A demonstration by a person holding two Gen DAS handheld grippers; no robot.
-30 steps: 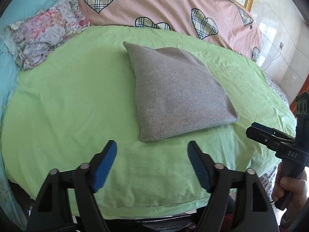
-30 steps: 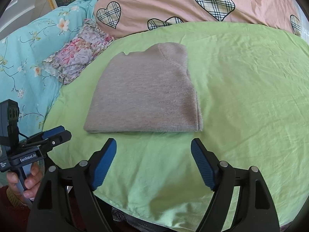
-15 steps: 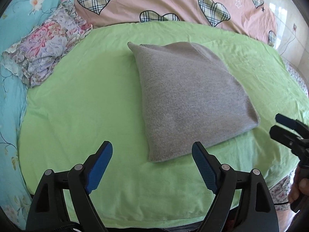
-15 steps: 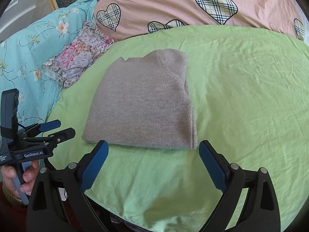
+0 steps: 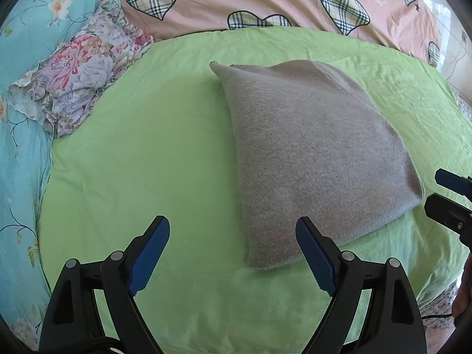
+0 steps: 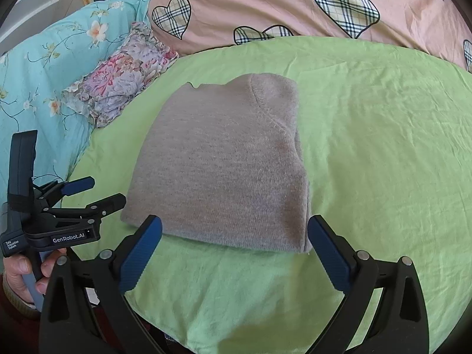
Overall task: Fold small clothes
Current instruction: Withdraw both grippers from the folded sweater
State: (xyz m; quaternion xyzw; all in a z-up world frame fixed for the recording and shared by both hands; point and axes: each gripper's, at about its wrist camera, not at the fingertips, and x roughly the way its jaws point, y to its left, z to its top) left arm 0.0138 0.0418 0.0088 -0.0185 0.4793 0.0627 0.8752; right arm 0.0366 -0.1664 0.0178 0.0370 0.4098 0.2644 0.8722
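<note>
A folded grey knit sweater lies flat on a light green sheet. My left gripper hovers just before the sweater's near left corner. Its jaws are opening, and only the corner's edge lies between the blue pads, untouched. In the right wrist view the left gripper sits beside the sweater's left corner, held by a hand. My right gripper stands open over the sweater's near hem, pads apart from the cloth. The left wrist view shows the right gripper at the sweater's right corner.
A floral ruffled pillow lies at the back left. A pink quilt with plaid hearts runs along the far side. Turquoise flowered bedding borders the left. The sheet's front edge drops off just below the grippers.
Both grippers have drawn closer to the sweater's near edge and their jaws have spread wider. The left view has swung so the sweater fills more of the frame. The sweater has not moved.
</note>
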